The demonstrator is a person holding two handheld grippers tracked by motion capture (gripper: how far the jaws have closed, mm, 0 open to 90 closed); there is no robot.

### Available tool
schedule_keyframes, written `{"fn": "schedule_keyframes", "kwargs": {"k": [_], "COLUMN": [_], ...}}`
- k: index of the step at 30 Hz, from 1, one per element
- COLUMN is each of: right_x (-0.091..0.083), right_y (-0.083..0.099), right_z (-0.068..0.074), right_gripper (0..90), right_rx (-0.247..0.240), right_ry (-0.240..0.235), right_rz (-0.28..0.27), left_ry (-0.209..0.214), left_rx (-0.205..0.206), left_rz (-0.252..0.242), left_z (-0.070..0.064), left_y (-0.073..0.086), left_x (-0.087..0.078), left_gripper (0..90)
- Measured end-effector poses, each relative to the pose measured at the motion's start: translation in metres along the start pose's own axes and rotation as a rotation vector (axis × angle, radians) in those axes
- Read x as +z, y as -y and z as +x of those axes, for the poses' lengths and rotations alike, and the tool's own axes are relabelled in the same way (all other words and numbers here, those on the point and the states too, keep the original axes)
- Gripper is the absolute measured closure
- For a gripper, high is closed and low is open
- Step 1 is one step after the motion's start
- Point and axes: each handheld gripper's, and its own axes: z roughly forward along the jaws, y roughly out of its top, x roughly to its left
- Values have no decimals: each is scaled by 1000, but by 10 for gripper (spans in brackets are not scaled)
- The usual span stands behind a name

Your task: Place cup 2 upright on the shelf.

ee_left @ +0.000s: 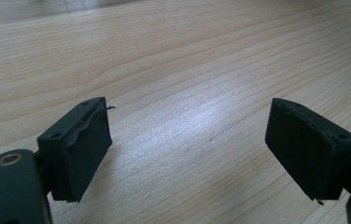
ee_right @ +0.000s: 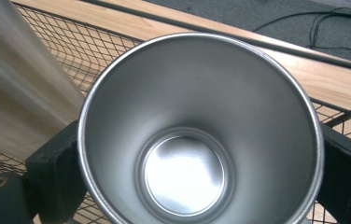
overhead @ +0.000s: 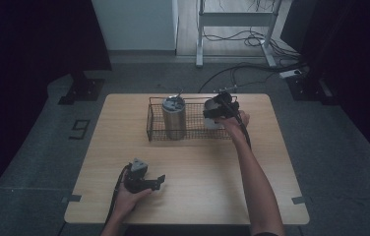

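In the wire basket [overhead: 158, 129], right tongs [ee_right: 197, 158] clasp an empty, shiny steel cup [ee_right: 187, 140].

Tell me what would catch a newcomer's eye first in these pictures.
Probably the open steel cup, seen from above with the right gripper jaws on either side of it, inside the wire basket at the table's far side. Beside it stands a taller lidded tumbler. The left gripper rests open near the table's front edge.

No readable text, label or brand appears on anything here. The tumblers, basket and grippers carry no lettering that can be made out.
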Motion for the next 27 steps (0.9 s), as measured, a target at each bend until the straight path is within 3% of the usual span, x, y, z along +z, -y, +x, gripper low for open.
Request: {"fn": "schedule_keyframes", "kwargs": {"k": [27], "right_x": [24], "right_y": [11], "right_z": [-2], "right_gripper": [66], "right_rx": [-11], "right_ry": [30], "right_rz": [56], "left_ry": [-1], "left_rx": [0], "left_rz": [11], "left_z": [0], "left_y": [2], "left_x": [3], "left_gripper": [143]}}
